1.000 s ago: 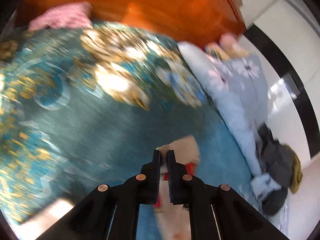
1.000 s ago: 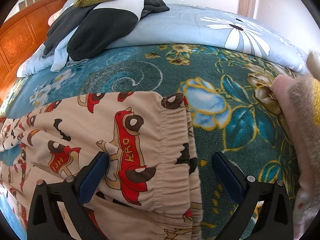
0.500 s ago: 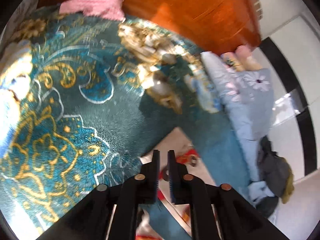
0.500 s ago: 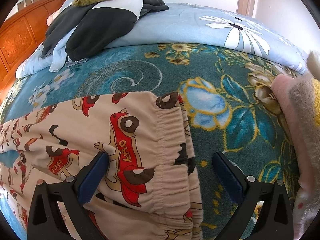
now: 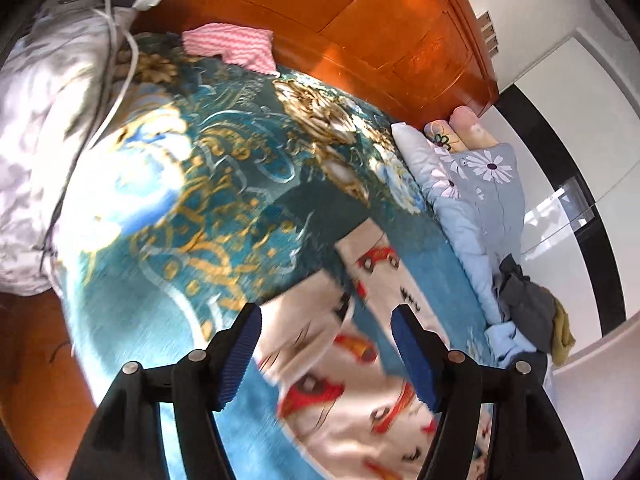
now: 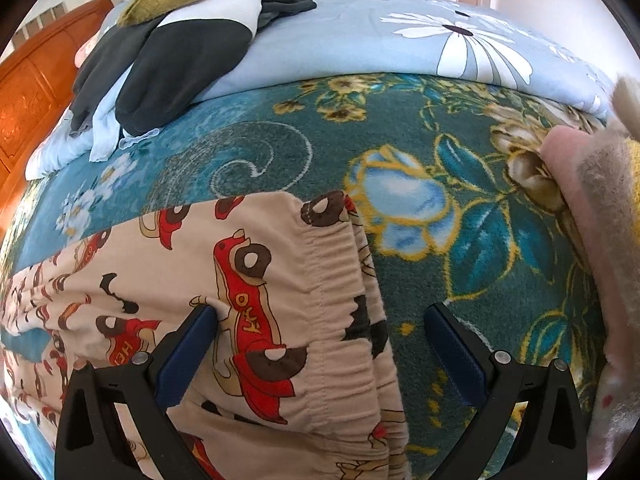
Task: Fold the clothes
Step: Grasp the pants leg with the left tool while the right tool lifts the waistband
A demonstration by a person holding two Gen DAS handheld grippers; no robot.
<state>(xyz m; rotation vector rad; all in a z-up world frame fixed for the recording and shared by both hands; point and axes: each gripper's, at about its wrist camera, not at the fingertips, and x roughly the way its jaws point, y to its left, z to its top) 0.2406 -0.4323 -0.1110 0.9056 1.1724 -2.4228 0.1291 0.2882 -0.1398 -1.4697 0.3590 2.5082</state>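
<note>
The left gripper (image 5: 326,346) had sprung open, releasing the pants (image 5: 360,380); right gripper (image 6: 320,344) gaped too, so the blurred legs perhaps lay crooked.

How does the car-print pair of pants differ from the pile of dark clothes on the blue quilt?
The car-print pants are beige with red cars; the dark clothes are mostly charcoal, topped by an olive piece. The pants lie spread fairly flat on the teal floral blanket; the dark clothes sit heaped and crumpled on the blue quilt. The pants lie between the right gripper's open jaws; the heap lies far from them. Both are unfolded.
</note>
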